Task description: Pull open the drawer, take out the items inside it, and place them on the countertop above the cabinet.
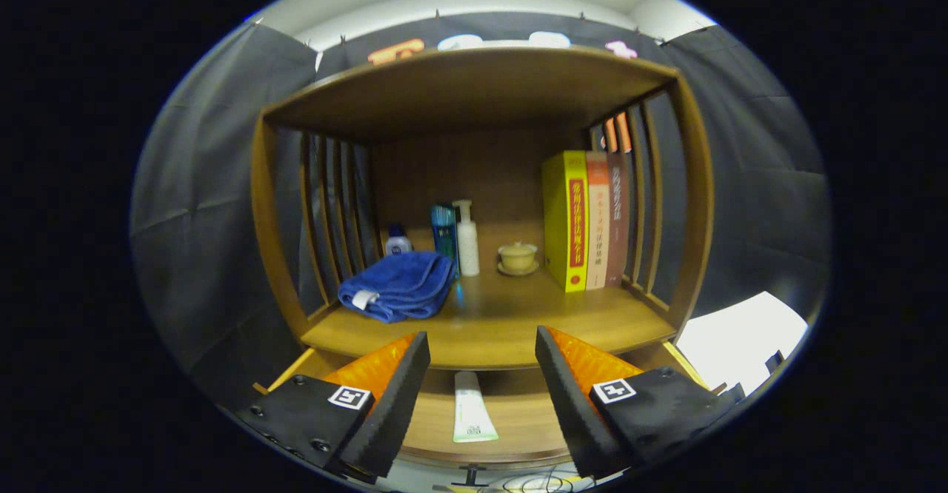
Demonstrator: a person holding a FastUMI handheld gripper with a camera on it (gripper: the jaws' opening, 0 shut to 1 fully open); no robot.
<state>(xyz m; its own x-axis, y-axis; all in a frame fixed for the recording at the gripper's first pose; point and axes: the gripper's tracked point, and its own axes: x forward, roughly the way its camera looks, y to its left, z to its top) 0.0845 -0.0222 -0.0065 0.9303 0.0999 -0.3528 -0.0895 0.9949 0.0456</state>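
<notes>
The wooden drawer (518, 419) is pulled out below the cabinet's countertop (503, 323). A white tube with a green end (472, 408) lies flat on the drawer floor, between and below my two fingers. My gripper (483, 352) is open, hovering above the drawer in front of the countertop's front edge, with nothing between its black pads (404, 389). On the countertop a folded blue towel (400, 286) lies at the left.
Further back on the countertop stand a small white bottle (398, 241), a blue bottle (444, 234), a white pump bottle (466, 237) and a small lidded cup on a saucer (517, 257). Upright books (585, 219) fill the right side. Slatted wooden sides and a top board enclose the shelf.
</notes>
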